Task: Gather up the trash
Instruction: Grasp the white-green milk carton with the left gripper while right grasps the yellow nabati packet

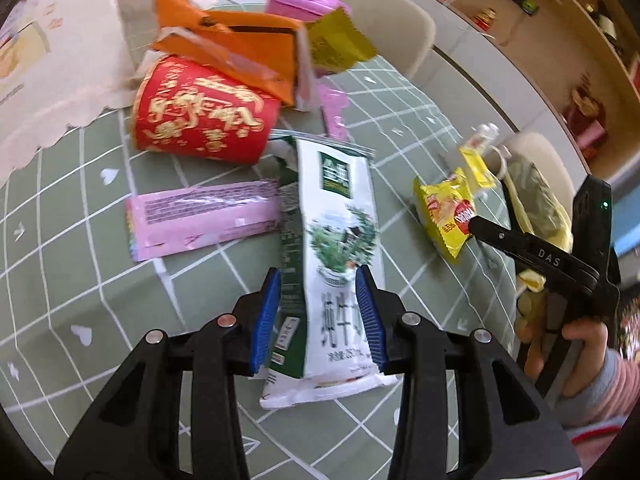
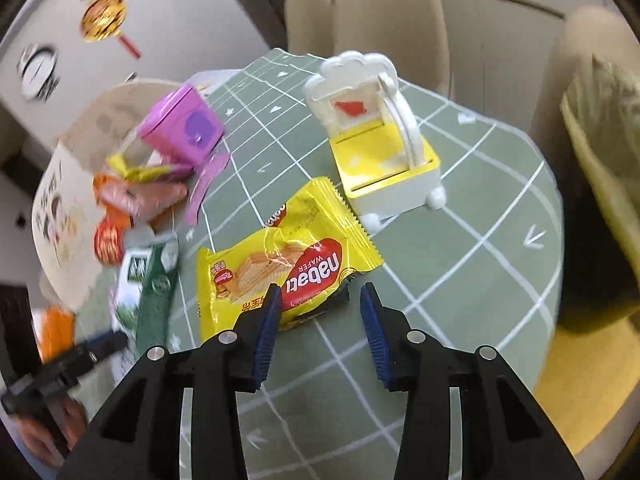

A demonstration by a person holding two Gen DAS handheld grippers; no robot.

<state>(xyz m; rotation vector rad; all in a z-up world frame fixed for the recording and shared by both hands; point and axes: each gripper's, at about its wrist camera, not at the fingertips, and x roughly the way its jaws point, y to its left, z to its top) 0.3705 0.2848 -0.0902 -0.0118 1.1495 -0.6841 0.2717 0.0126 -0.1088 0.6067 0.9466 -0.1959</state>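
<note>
The green checked tablecloth [image 1: 420, 128] is carrying the litter. You are clamping the milk carton [image 1: 340, 240] in your left gripper [image 1: 318, 316], both blue pads pressing its sides, over the cloth. A red paper cup [image 1: 204, 110] is lying tipped just beyond it. Your right gripper [image 2: 318, 328] is standing open, empty; the yellow wafer wrapper [image 2: 288, 256] is lying at its left fingertip.

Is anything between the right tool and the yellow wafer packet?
Nothing visible. The right tool is open right over the near edge of the wafer packet, bare tablecloth around it. The toy bin sits beyond the packet, clear of the approach.
</note>
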